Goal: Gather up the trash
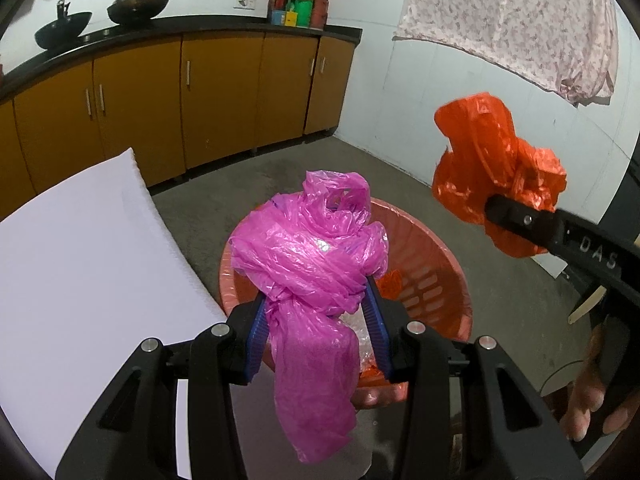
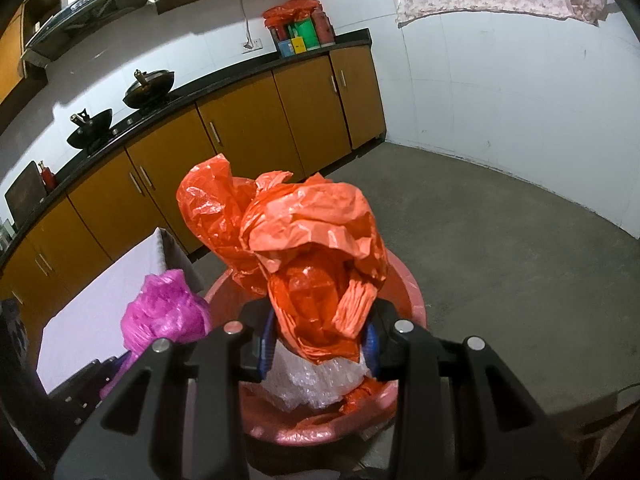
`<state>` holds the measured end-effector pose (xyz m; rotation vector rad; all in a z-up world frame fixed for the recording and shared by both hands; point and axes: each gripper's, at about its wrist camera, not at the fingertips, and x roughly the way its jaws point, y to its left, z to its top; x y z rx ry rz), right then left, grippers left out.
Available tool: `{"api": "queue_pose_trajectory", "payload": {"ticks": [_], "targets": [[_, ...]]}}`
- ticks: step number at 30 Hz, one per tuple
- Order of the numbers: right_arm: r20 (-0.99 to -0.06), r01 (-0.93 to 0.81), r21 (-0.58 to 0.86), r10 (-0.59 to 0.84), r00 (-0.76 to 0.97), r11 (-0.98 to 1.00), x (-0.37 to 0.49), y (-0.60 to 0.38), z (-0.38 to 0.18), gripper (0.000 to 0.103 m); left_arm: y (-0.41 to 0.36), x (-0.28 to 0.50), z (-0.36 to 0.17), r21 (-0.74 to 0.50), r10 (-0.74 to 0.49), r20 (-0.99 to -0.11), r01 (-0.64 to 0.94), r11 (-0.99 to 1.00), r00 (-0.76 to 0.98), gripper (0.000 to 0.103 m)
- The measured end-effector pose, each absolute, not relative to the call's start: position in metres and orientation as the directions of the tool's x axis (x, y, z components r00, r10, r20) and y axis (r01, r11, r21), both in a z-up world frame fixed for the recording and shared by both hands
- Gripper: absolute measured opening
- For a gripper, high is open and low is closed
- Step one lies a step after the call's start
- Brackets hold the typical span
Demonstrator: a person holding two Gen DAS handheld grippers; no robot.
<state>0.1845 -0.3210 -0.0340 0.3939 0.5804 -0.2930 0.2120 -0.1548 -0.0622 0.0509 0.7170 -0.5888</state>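
My left gripper [image 1: 316, 300] is shut on a crumpled pink plastic bag [image 1: 308, 256] and holds it over the near rim of a red plastic basket [image 1: 436, 272] on the floor. My right gripper [image 2: 320, 320] is shut on a crumpled orange plastic bag [image 2: 304, 232] and holds it above the same basket [image 2: 404, 284]. In the left wrist view the orange bag [image 1: 492, 156] hangs high at the right, in the right gripper's black fingers [image 1: 520, 220]. Clear bubble wrap [image 2: 320, 380] and orange scraps lie inside the basket. The pink bag [image 2: 164, 312] shows at the left in the right wrist view.
A white table [image 1: 80, 248] stands left of the basket. Yellow-brown cabinets [image 1: 220, 92] with a black countertop run along the back wall, with two woks [image 1: 136, 4] on top. A patterned cloth [image 1: 520, 20] hangs on the right wall. The floor is grey concrete [image 2: 500, 248].
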Motion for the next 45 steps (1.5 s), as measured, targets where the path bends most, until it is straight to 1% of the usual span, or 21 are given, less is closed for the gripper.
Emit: {"api": "queue_pose_trajectory", "payload": {"ticks": [5, 8, 9, 10, 12, 15, 17, 18, 20, 22, 23, 25, 27, 29, 31, 34, 36, 37, 41, 45], "targets": [[-0.57, 0.369, 0.297, -0.146, 0.808, 0.881, 0.19, -0.323, -0.036, 0.035, -0.158, 0.219, -0.065, -0.162, -0.499, -0.635, 0.53, 0.832, 0.59, 0.045], [-0.561, 0.355, 0.315, -0.129, 0.817, 0.88, 0.194, -0.325, -0.039, 0.039, -0.159, 0.223, -0.069, -0.17, -0.508, -0.637, 0.537, 0.826, 0.58, 0.048], [-0.56, 0.352, 0.317, -0.126, 0.819, 0.881, 0.196, -0.325, -0.039, 0.042, -0.159, 0.225, -0.071, -0.168, -0.505, -0.638, 0.536, 0.828, 0.58, 0.052], [-0.559, 0.348, 0.323, -0.12, 0.82, 0.88, 0.197, -0.324, -0.042, 0.048, -0.159, 0.226, -0.073, -0.167, -0.503, -0.643, 0.535, 0.828, 0.578, 0.054], [-0.558, 0.344, 0.338, -0.108, 0.823, 0.876, 0.198, -0.326, -0.047, 0.054, -0.158, 0.231, -0.079, -0.181, -0.506, -0.654, 0.533, 0.826, 0.562, 0.06], [-0.558, 0.342, 0.367, -0.089, 0.825, 0.865, 0.202, -0.33, -0.054, 0.059, -0.155, 0.236, -0.085, -0.207, -0.515, -0.664, 0.528, 0.823, 0.543, 0.066], [-0.557, 0.342, 0.376, -0.085, 0.826, 0.861, 0.205, -0.333, -0.055, 0.061, -0.151, 0.24, -0.089, -0.218, -0.517, -0.668, 0.524, 0.824, 0.535, 0.067], [-0.554, 0.345, 0.371, -0.092, 0.827, 0.862, 0.206, -0.334, -0.056, 0.064, -0.149, 0.241, -0.091, -0.22, -0.514, -0.671, 0.519, 0.826, 0.534, 0.067], [-0.547, 0.356, 0.348, -0.121, 0.828, 0.867, 0.208, -0.334, -0.053, 0.07, -0.142, 0.243, -0.091, -0.23, -0.509, -0.671, 0.502, 0.834, 0.539, 0.068], [-0.529, 0.37, 0.303, -0.168, 0.832, 0.878, 0.207, -0.331, -0.048, 0.081, -0.128, 0.243, -0.088, -0.241, -0.498, -0.667, 0.472, 0.848, 0.554, 0.069], [-0.515, 0.385, 0.264, -0.208, 0.832, 0.885, 0.206, -0.327, -0.044, 0.084, -0.122, 0.242, -0.086, -0.239, -0.489, -0.663, 0.459, 0.856, 0.567, 0.071], [-0.472, 0.412, 0.172, -0.293, 0.832, 0.895, 0.201, -0.316, -0.036, 0.095, -0.108, 0.235, -0.076, -0.22, -0.456, -0.644, 0.423, 0.879, 0.614, 0.078], [-0.413, 0.434, 0.088, -0.363, 0.835, 0.897, 0.193, -0.302, -0.027, 0.099, -0.087, 0.217, -0.06, -0.176, -0.395, -0.605, 0.368, 0.913, 0.691, 0.091], [-0.352, 0.432, 0.022, -0.397, 0.847, 0.902, 0.179, -0.284, -0.018, 0.099, -0.065, 0.193, -0.043, -0.132, -0.32, -0.559, 0.299, 0.945, 0.765, 0.097], [-0.333, 0.407, 0.006, -0.382, 0.862, 0.914, 0.164, -0.269, -0.009, 0.099, -0.047, 0.168, -0.029, -0.095, -0.254, -0.524, 0.241, 0.966, 0.813, 0.099], [-0.343, 0.395, -0.013, -0.375, 0.861, 0.918, 0.14, -0.249, 0.001, 0.099, -0.021, 0.126, -0.014, -0.038, -0.146, -0.486, 0.146, 0.989, 0.862, 0.101], [-0.348, 0.426, -0.035, -0.41, 0.843, 0.904, 0.117, -0.233, 0.006, 0.099, -0.007, 0.095, -0.005, -0.003, -0.079, -0.461, 0.087, 0.996, 0.884, 0.101], [-0.344, 0.419, -0.033, -0.404, 0.848, 0.908, 0.106, -0.228, 0.007, 0.099, 0.002, 0.079, -0.001, 0.009, -0.044, -0.447, 0.054, 0.999, 0.893, 0.101], [-0.352, 0.345, 0.01, -0.319, 0.88, 0.939, 0.064, -0.21, 0.01, 0.099, 0.026, 0.04, 0.007, 0.008, 0.023, -0.41, -0.021, 1.0, 0.912, 0.101], [-0.344, 0.328, -0.047, -0.323, 0.882, 0.944, 0.035, -0.187, 0.006, 0.099, 0.035, 0.022, 0.009, -0.003, 0.049, -0.404, -0.055, 0.998, 0.913, 0.101]]}}
